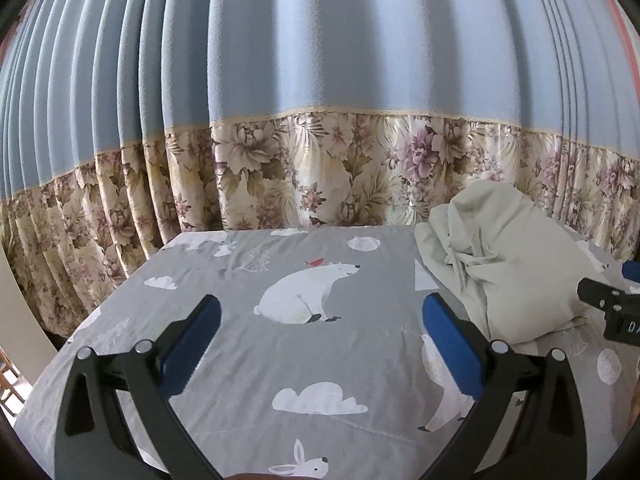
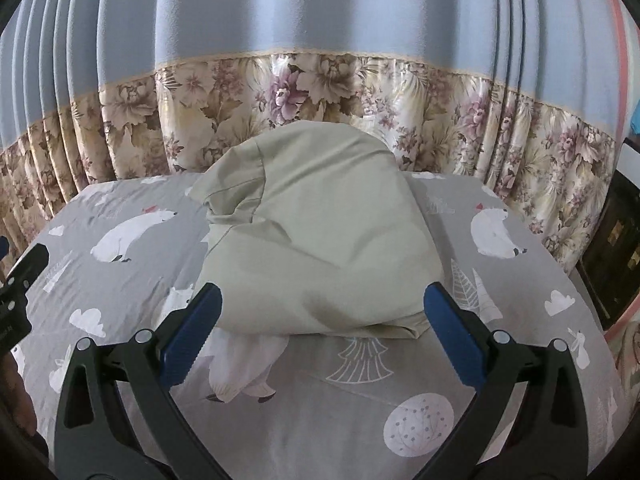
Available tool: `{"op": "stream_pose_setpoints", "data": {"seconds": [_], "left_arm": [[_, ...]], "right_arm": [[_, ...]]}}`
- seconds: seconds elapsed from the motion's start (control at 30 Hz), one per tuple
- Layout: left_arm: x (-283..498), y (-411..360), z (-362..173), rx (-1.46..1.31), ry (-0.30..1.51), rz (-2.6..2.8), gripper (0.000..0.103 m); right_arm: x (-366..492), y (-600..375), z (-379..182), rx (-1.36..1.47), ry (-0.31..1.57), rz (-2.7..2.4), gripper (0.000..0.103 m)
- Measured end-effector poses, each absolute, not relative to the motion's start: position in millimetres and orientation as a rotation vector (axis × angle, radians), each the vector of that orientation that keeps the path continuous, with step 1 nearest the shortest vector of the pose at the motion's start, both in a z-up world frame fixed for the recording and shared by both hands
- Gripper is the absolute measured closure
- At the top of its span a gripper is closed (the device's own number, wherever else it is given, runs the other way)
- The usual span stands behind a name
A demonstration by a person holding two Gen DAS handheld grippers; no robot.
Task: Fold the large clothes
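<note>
A pale beige-green garment [image 2: 316,236] lies bunched in a rounded heap on the grey printed sheet [image 2: 360,408]. My right gripper [image 2: 322,300] hangs open just in front of the heap, its blue pads [image 2: 192,328] spread to either side of the heap's near edge without touching it. In the left wrist view the same garment [image 1: 504,264] sits at the far right. My left gripper [image 1: 320,312] is open over bare sheet [image 1: 240,360], well to the left of the garment. The right gripper's black body [image 1: 612,312] pokes in at that view's right edge.
A blue curtain with a floral band [image 2: 320,92] hangs close behind the sheet's far edge. The sheet drops off at left [image 1: 132,276] and right [image 2: 576,280]. Dark furniture [image 2: 616,248] stands at the right. The left gripper's black body [image 2: 16,292] shows at the left edge.
</note>
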State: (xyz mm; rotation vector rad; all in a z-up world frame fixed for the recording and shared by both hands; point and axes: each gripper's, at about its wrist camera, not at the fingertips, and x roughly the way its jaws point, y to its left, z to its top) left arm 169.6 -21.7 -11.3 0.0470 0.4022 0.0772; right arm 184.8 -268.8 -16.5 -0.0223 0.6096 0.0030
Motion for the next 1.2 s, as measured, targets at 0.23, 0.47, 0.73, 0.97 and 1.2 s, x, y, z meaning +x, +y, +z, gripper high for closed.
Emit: {"op": "stream_pose_setpoints", "data": {"seconds": [0.23,0.47,0.73,0.97,1.2], "left_arm": [[172.3,-16.7,-13.0,0.015,0.431,0.056,0.002],[168.8,-20.5,-12.5,0.031,0.412,0.056,0.002],[168.8,-20.3,-12.2,0.028,0.419,0.053,0.002],[169.1,-23.0,-11.8,0.041,0.415,0.063,0.002],[169.4,-22.6,-11.5,0.039,0.416,0.063,0.002]], "right_arm": [[183.0,-266.8,-18.3,-0.024,0.601,0.007,0.003],[179.1,-266.3,-17.9,-0.020,0.577,0.009,0.003],[177.0,-265.2,-16.4,-0.025,0.568,0.011,0.003],[176.9,-266.0,-16.5,-0.026,0.569,0.015,0.003],[176.3,-265.0,-16.4,-0.025,0.569,0.013,0.003]]}}
